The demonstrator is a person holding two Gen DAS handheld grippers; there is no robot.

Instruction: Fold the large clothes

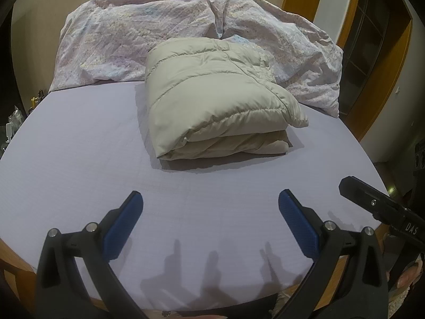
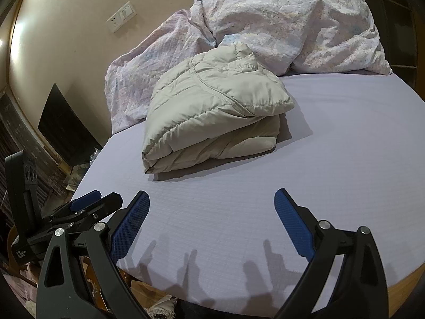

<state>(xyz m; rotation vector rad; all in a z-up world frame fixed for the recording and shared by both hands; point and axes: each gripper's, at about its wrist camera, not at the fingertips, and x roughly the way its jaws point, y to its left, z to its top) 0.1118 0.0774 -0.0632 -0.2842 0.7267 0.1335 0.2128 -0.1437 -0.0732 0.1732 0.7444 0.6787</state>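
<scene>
A lilac sheet [image 1: 79,143] covers the bed, with a rumpled floral duvet [image 1: 127,34] at the wall behind the folded beige jacket [image 1: 212,98]. In front of the jacket, left gripper [image 1: 209,199] and right gripper [image 2: 212,199] hover wide open, empty, touching nothing.

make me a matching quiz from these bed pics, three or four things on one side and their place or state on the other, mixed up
Things:
1. beige quilted puffer jacket
2. crumpled floral duvet
3. lavender bed sheet
4. left gripper

States:
A. smooth and flat over the mattress
B. folded into a thick bundle
C. open, holding nothing
D. bunched against the wall

Pairs: 1-B, 2-D, 3-A, 4-C
</scene>
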